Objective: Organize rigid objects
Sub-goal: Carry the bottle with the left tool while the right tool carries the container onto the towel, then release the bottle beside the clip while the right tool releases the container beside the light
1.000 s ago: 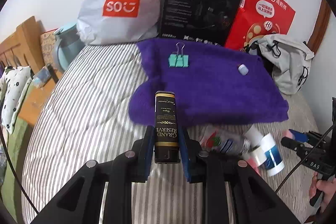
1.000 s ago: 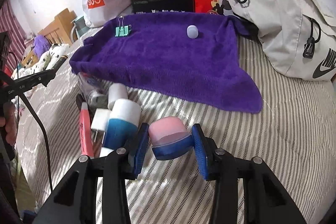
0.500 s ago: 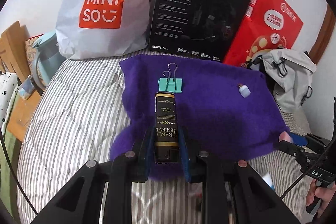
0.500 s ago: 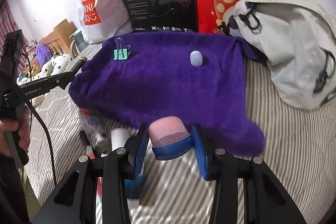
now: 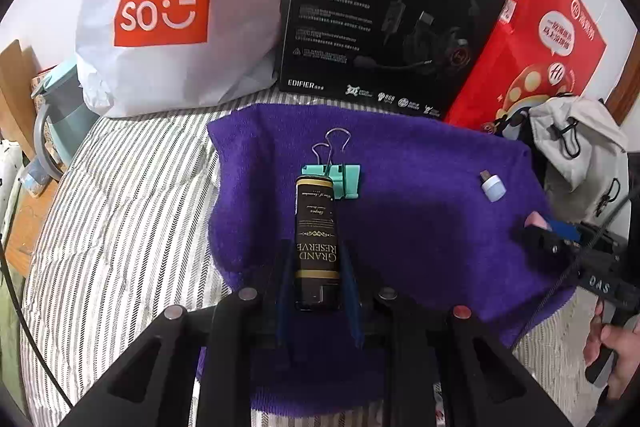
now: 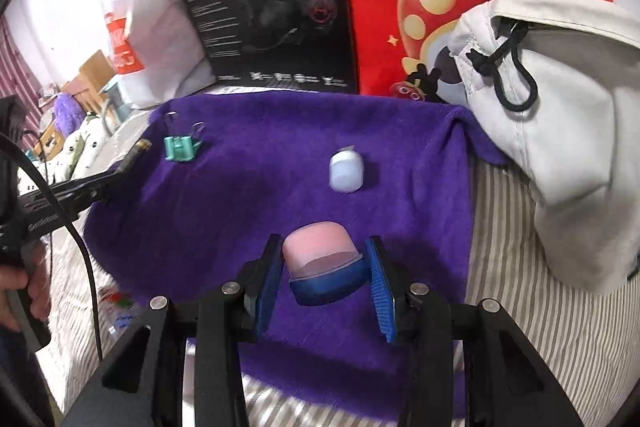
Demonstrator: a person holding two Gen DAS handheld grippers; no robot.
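I have the left gripper (image 5: 318, 267) pinching the dark Grand Reserve tube (image 5: 317, 239) over the purple towel (image 5: 420, 227), and the right gripper (image 6: 324, 273) pinching the pink-and-blue jar (image 6: 322, 267). My advice: lower each gently onto bare towel (release only once settled). The teal binder clip (image 5: 338, 179) at twelve o'clock crowds the tube; the small white cap (image 6: 346, 171) lies ahead of the jar.
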